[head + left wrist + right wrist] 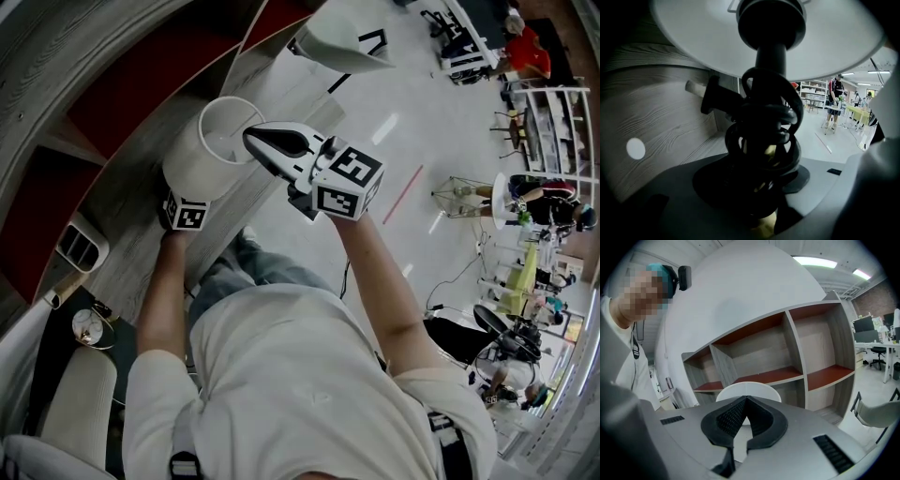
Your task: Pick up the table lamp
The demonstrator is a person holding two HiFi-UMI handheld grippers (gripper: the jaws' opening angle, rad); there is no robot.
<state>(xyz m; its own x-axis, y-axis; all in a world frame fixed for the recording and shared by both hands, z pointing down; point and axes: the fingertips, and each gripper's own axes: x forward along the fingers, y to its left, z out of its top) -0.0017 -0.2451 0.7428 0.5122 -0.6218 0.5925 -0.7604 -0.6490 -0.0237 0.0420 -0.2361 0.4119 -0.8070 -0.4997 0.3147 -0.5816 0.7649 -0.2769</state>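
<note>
The table lamp has a white drum shade (211, 150) and a black coiled stem (764, 122). It stands over the grey wooden shelf top (141, 234). My left gripper (761, 187) reaches in under the shade, its jaws closed around the coiled stem low down. In the head view only its marker cube (185, 214) shows below the shade. My right gripper (258, 139) hovers just right of the shade's rim, shut and empty. In the right gripper view its tips (746, 399) meet in front of the shade's top (759, 389).
A wooden shelf unit with red-brown backs (797, 357) stands behind the lamp. A black plug (715, 96) sticks out by the wood panel. A wall socket (80, 246) and a small clock (89, 326) sit lower left. People and tables (834, 98) stand far off.
</note>
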